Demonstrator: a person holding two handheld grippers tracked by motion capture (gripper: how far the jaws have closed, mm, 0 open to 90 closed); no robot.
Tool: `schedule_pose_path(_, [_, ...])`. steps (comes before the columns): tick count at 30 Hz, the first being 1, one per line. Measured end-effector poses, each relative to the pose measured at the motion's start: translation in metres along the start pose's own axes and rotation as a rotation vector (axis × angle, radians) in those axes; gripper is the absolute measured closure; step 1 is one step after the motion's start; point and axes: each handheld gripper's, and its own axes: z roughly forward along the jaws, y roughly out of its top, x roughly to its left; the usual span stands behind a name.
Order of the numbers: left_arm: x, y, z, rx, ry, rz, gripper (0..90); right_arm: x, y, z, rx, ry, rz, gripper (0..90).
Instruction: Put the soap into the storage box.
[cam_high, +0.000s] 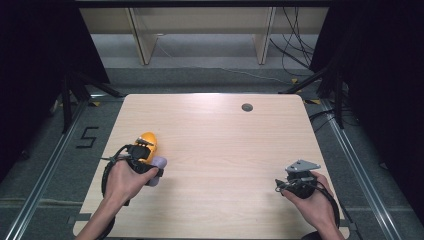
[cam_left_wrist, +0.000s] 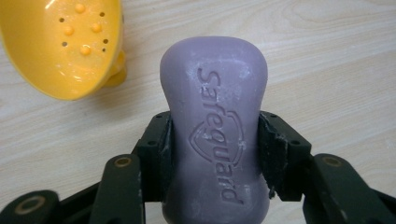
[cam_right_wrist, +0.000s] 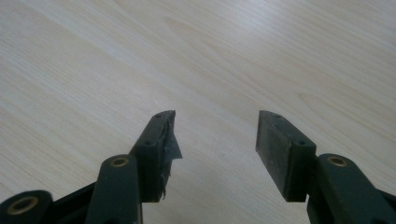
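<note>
The left gripper (cam_left_wrist: 215, 140) pinches a purple soap (cam_left_wrist: 215, 121) at its waist, both jaws pressed flat against its sides. The soap hangs over the table (cam_left_wrist: 336, 56), just beside a yellow dish (cam_left_wrist: 56, 51) with drain holes, not yet in it. So the pickup looks done; what seems left is setting the soap into the dish. The right gripper (cam_right_wrist: 215, 135) is well apart from the dish, jaws spread on nothing.

Soap bar (cam_left_wrist: 215, 126) just right of the soap dish (cam_left_wrist: 63, 44), on table's (cam_high: 225, 150) left side.
</note>
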Motion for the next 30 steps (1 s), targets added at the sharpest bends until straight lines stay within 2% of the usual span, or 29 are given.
schedule_pose_path(1, [-0.001,0.000,0.000,-0.003,-0.003,-0.028,48.9,0.000,0.000,0.000,0.000,0.000,0.000,47.5])
schedule_pose_path(3, [0.003,0.000,-0.002,-0.006,0.002,-0.002,48.9,0.000,0.000,0.000,-0.001,0.000,0.000,47.5])
schedule_pose_path(4, [0.001,0.000,-0.002,-0.007,0.000,-0.032,48.9,-0.001,-0.001,0.001,-0.008,-0.006,-0.024,47.5])
schedule_pose_path(6, [0.004,0.001,-0.004,-0.007,0.007,-0.009,48.9,0.000,0.000,0.000,0.002,0.001,-0.005,47.6])
schedule_pose_path(7, [0.004,0.000,-0.004,-0.009,0.001,-0.036,48.9,0.000,0.000,0.000,0.001,0.000,-0.002,47.5])
schedule_pose_path(9, [0.006,0.002,-0.005,-0.005,0.008,-0.037,48.9,0.000,0.000,0.000,0.003,0.001,-0.004,47.5])
schedule_pose_path(10, [0.006,0.002,-0.005,-0.005,0.008,-0.037,48.9,-0.001,-0.001,0.001,-0.005,-0.002,-0.022,47.5])
schedule_pose_path(11, [0.008,0.002,-0.006,-0.003,0.012,-0.028,48.9,0.000,0.000,0.000,0.003,0.003,-0.003,47.5])
schedule_pose_path(13, [0.010,0.004,-0.006,-0.010,0.009,-0.041,48.9,0.000,0.000,0.000,0.002,0.001,-0.004,47.5])
schedule_pose_path(26, [0.019,0.011,-0.008,-0.003,0.029,-0.051,48.9,0.000,0.000,0.000,0.003,0.002,0.002,47.5])
schedule_pose_path(30, [0.022,0.013,-0.008,-0.015,0.032,-0.051,48.9,0.000,0.000,0.000,0.002,0.001,0.003,47.5])
